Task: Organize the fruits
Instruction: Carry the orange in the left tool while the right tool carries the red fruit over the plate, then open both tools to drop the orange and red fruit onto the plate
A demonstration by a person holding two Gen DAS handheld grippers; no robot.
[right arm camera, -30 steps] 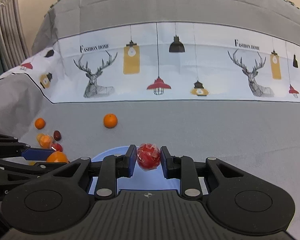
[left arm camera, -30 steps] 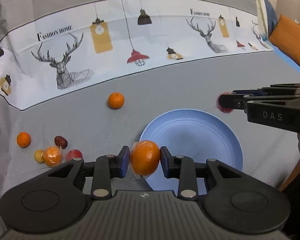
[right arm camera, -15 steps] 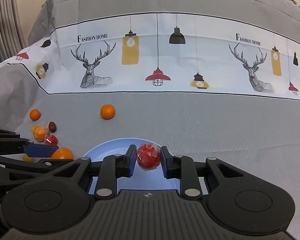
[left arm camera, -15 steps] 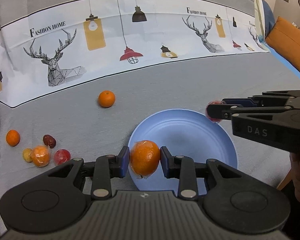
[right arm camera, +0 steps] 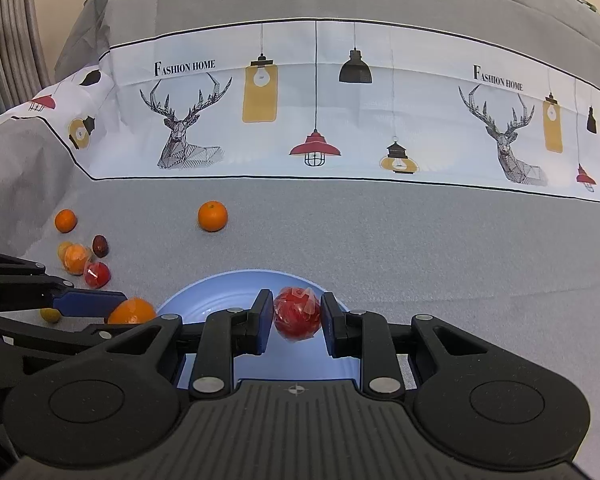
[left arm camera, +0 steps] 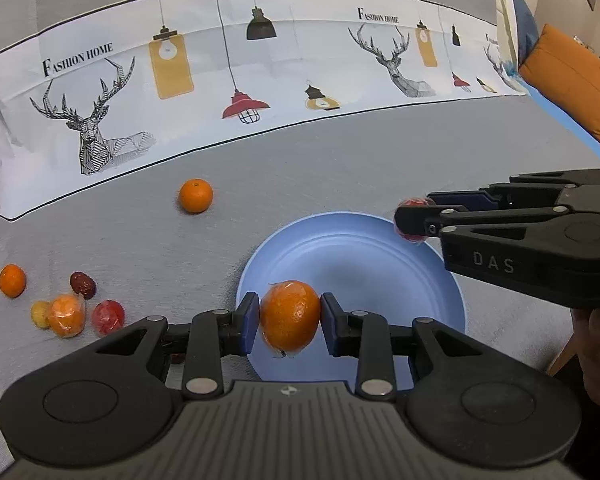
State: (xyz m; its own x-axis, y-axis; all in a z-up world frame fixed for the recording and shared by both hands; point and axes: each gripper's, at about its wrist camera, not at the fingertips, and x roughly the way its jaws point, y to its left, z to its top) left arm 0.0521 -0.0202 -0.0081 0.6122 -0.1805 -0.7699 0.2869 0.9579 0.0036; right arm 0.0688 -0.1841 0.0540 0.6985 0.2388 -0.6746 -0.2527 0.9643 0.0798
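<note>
My left gripper (left arm camera: pixel 289 320) is shut on a plastic-wrapped orange (left arm camera: pixel 290 317), held over the near left rim of the light blue plate (left arm camera: pixel 360 264). My right gripper (right arm camera: pixel 296 316) is shut on a wrapped red fruit (right arm camera: pixel 297 314), over the plate (right arm camera: pixel 220 300). In the left wrist view the right gripper (left arm camera: pixel 414 220) reaches in from the right, with the red fruit (left arm camera: pixel 412 203) at the plate's far right rim. In the right wrist view the left gripper (right arm camera: pixel 116 312) comes in from the left with the orange (right arm camera: pixel 132 312).
A lone orange (left arm camera: pixel 196 195) lies on the grey cloth beyond the plate. A cluster of small fruits (left arm camera: pixel 66 314) and one more orange (left arm camera: pixel 12 280) sit at the left. A small yellow fruit (right arm camera: pixel 50 314) lies under the left gripper. An orange cushion (left arm camera: pixel 572 80) is far right.
Both grippers have kept their grips. The views shifted slightly forward, so the plate now sits more fully under both held fruits.
</note>
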